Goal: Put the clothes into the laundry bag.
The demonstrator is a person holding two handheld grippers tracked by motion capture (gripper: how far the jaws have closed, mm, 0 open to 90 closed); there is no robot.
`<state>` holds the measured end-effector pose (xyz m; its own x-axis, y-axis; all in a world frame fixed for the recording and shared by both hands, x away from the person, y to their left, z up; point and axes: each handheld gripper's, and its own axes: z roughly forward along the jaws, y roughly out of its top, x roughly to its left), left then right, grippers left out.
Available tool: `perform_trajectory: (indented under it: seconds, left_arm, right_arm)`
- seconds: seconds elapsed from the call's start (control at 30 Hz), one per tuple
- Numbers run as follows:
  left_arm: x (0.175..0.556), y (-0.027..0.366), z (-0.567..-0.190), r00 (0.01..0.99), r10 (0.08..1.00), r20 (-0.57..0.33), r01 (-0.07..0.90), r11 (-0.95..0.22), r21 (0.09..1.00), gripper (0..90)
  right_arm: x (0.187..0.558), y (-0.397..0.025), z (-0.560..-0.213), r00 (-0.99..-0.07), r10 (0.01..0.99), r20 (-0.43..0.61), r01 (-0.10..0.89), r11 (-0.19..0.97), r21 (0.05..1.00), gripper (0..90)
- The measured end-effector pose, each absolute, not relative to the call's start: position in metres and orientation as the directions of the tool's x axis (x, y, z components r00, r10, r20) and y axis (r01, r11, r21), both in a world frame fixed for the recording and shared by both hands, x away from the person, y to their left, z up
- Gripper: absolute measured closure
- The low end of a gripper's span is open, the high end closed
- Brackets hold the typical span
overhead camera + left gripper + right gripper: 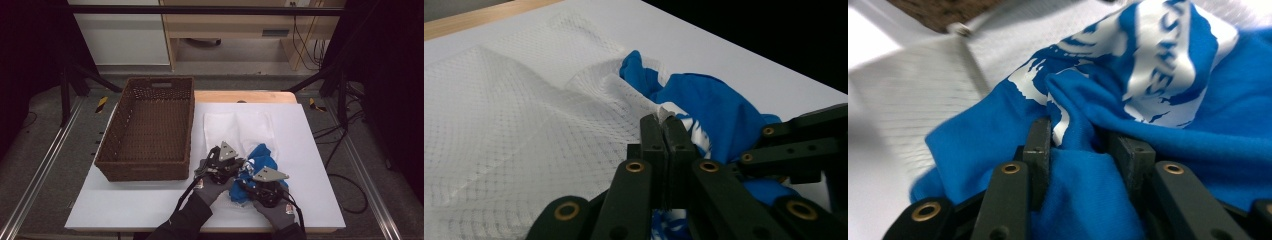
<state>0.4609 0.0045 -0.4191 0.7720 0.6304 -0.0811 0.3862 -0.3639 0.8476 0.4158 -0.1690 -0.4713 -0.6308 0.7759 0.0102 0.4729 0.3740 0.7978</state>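
From above, the crumpled blue printed cloth (pixel 256 170) lies on the white table (pixel 125 205), half on a white mesh bag (pixel 240 127), between both grippers. Left gripper view: fingers (pixel 655 145) pressed together, pinching the bag's edge. Right gripper view: fingers (pixel 1040 150) pinch a blue fold dead ahead.

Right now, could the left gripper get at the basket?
Probably yes. The basket sits just left of the left gripper with bare table between, but its jaws are shut on the white mesh bag, so it must let go first.
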Motion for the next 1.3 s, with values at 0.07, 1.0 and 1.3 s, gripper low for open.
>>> perform_trajectory:
  seconds: [0.07,1.0,1.3]
  left_arm:
    - [0.46,0.005,-0.42,0.775,0.626,-0.082,0.384,-0.365,0.848,89.4]
    - [0.462,0.019,-0.43,0.763,0.64,-0.089,0.402,-0.363,0.841,89.3]
    - [0.464,0.022,-0.426,0.753,0.65,-0.1,0.408,-0.343,0.846,89.3]
  right_arm:
    - [0.419,-0.164,-0.475,-0.614,0.789,-0.004,0.493,0.387,0.779,64.0]
    - [0.448,-0.202,-0.47,-0.574,0.819,0.021,0.501,0.331,0.8,46.6]
    - [0.427,-0.213,-0.452,-0.596,0.801,0.06,0.473,0.289,0.832,80.8]
